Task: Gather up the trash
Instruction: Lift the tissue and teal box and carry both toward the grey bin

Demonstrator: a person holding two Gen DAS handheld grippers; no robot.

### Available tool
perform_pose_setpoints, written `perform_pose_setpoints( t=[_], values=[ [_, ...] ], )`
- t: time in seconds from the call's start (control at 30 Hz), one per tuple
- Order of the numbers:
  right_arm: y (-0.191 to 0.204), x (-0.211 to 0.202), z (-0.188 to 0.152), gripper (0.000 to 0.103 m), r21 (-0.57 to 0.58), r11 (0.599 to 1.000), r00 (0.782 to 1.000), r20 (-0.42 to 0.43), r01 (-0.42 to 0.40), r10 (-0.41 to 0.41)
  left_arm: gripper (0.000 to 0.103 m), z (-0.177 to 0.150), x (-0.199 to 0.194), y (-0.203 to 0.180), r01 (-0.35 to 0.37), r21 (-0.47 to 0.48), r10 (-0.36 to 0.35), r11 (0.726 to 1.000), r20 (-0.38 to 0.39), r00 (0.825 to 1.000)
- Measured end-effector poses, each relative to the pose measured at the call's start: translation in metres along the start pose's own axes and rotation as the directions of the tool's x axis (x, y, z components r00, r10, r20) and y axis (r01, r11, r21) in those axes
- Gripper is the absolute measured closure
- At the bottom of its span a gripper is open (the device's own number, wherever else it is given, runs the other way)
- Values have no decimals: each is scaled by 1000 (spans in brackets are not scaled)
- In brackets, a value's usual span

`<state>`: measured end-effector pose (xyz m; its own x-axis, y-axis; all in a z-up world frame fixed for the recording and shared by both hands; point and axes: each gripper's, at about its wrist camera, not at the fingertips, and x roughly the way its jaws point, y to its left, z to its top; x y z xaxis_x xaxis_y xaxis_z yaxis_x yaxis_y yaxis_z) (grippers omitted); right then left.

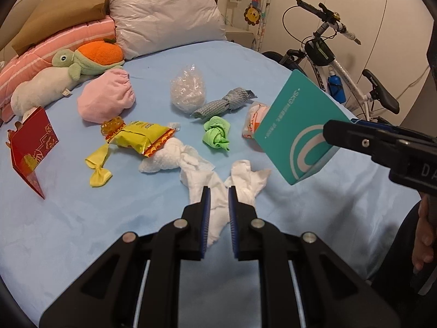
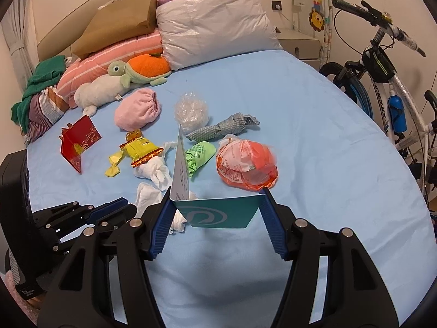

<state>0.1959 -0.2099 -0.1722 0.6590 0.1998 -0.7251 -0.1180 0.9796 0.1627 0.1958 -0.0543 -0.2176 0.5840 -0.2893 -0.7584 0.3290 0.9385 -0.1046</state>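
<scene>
Scanning left from the teal box [image 2: 221, 213]: red card [image 2: 79, 143], yellow wrapper [image 2: 140, 149] remain on the bed [image 2: 314, 125]. Left tool [image 1: 218, 213] pinches white tissue [image 1: 218, 205]; right tool [image 2: 217, 214] clamps the box. Right: orange bag [image 2: 247, 165] remains, so collection looks barely begun.

"SKG" on teal box [image 1: 297, 128]; "PHOENIX" on bicycle frame [image 2: 382, 109].

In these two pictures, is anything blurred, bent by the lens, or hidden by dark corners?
Left wrist view: sharp; bed edge curves from fisheye; corners black. Right wrist view: sharp too; bicycle bows at the rim; soft, even indoor light, faint shadow under the teal box.
</scene>
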Motion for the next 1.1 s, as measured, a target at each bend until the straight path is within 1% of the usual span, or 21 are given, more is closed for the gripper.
perform_pose_setpoints(
  t=[0.07, 0.1, 0.23, 0.3, 0.33, 0.37, 0.4, 0.43, 0.47, 0.57, 0.67, 0.73, 0.77, 0.8, 0.83, 0.9, 0.93, 1.0, 1.03, 1.07, 1.1],
  values=[
    [0, -7, -1, 44, 5, 1000, 1000, 14, -3, 3, 91, -1, -6, -3, 7, 9, -7, 1000, 16, 1000],
    [1, -11, -2, 44, 3, 1000, 1000, 22, 0, 0, 94, -1, -9, -4, 16, 11, -16, 1000, 23, 1000],
    [0, -16, -6, 44, 7, 1000, 1000, 29, 9, -9, 94, -1, -9, -6, 35, 10, -35, 999, 25, 999],
    [-2, -15, -6, 44, 15, 1000, 1000, 26, 3, -4, 85, -1, -2, -4, 58, -7, -58, 998, -3, 998],
    [-2, -15, -5, 44, 17, 1000, 1000, 25, 1, -1, 77, -1, 4, -1, 60, -22, -60, 998, -20, 998],
    [-3, -13, -5, 44, 17, 1000, 1000, 23, -1, 1, 45, -2, 8, 1, 55, -34, -56, 998, -30, 998],
    [-3, -12, -5, 44, 17, 1000, 1000, 20, -3, 3, 23, -2, 12, 3, 46, -46, -47, 998, -21, 999],
    [-3, -11, -5, 44, 16, 1000, 1000, 16, -7, 6, 23, -2, 13, 4, 39, -55, -39, 998, 0, 999],
    [-3, -10, -5, 44, 17, 1000, 1000, 14, -11, 10, 23, -1, 15, 5, 35, -59, -35, 998, 2, 999],
    [-3, -8, -5, 44, 17, 1000, 1000, 9, -23, 23, 23, 1, 27, 6, 22, -63, -24, 998, -19, 1000],
    [-4, -5, -4, 44, 22, 999, 999, 0, -39, 39, 23, -3, 45, 3, -26, -26, 25, 999, -68, 997],
    [-4, -2, -4, 44, 26, 998, 999, -7, -49, 49, 23, -7, 60, -1, -62, 8, 63, 998, -112, 992],
    [-4, -1, -4, 44, 27, 998, 999, -11, -53, 53, 25, -9, 65, -2, -62, 20, 64, 998, -123, 990],
    [-3, 0, -4, 44, 28, 998, 998, -14, -56, 57, 30, -11, 69, -4, -57, 31, 60, 998, -132, 989],
    [-3, 1, -4, 44, 28, 998, 998, -18, -59, 59, 36, -12, 71, -7, -34, 39, 39, 999, -133, 990],
    [-4, 3, -5, 44, 31, 998, 998, -26, -58, 59, 68, -13, 72, -13, 23, 48, -16, 999, -136, 991],
    [-4, 4, -5, 44, 33, 998, 998, -29, -58, 59, 73, -14, 73, -17, 38, 60, -29, 997, -139, 990],
    [-4, 4, -5, 44, 37, 998, 998, -30, -57, 58, 75, -17, 71, -26, 8, 105, 5, 994, -122, 992],
    [-4, 4, -5, 44, 37, 998, 998, -30, -55, 56, 76, -18, 69, -30, 2, 116, 12, 993, -117, 993],
    [-5, 3, -5, 44, 36, 998, 998, -29, -52, 53, 80, -17, 67, -30, 10, 111, 3, 994, -115, 993],
    [-5, 3, -5, 44, 36, 998, 998, -29, -50, 51, 80, -17, 64, -29, 19, 97, -8, 995, -110, 994]
  ],
)
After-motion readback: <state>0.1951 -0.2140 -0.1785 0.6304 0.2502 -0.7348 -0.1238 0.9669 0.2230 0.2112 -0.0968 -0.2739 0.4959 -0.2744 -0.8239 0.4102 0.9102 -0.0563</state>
